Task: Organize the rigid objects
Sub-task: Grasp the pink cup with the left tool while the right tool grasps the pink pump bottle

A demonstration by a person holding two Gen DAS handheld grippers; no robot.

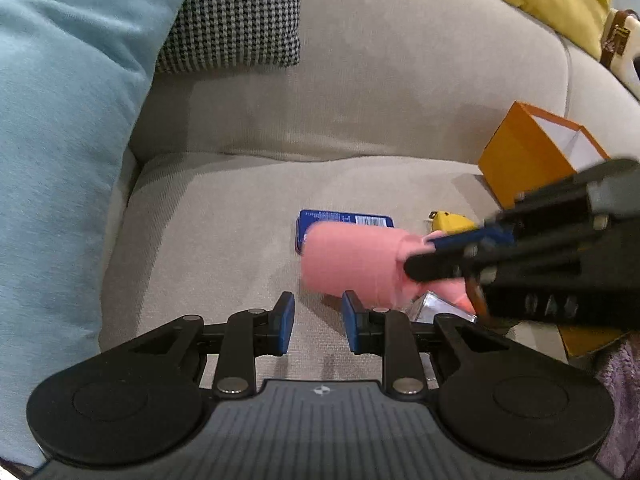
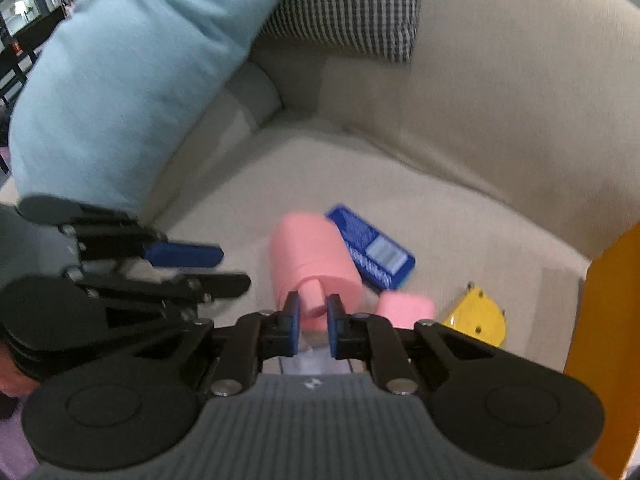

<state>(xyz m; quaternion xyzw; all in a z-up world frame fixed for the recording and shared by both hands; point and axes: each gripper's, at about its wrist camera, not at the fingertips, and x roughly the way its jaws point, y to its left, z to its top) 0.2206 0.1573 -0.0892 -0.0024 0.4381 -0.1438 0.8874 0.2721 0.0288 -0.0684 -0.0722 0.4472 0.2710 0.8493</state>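
On a beige sofa seat point(image 1: 224, 208), the right tongs point(image 2: 313, 307) pinch the small nub point(image 2: 312, 300) at the end of a pink cylinder point(image 2: 310, 256), their blue pads pressed against it on both sides. The cylinder lies partly over a flat blue box point(image 2: 380, 256); a second pink piece point(image 2: 408, 310) and a yellow object point(image 2: 478, 316) sit just beside it. The left tongs point(image 1: 318, 320) hover near the cylinder's other end with a narrow gap between the pads and nothing in them. An orange box point(image 1: 516, 160) stands open at the right, near the yellow object. A light blue cushion point(image 1: 60, 120) and a checked pillow point(image 1: 240, 16) lean against the backrest.
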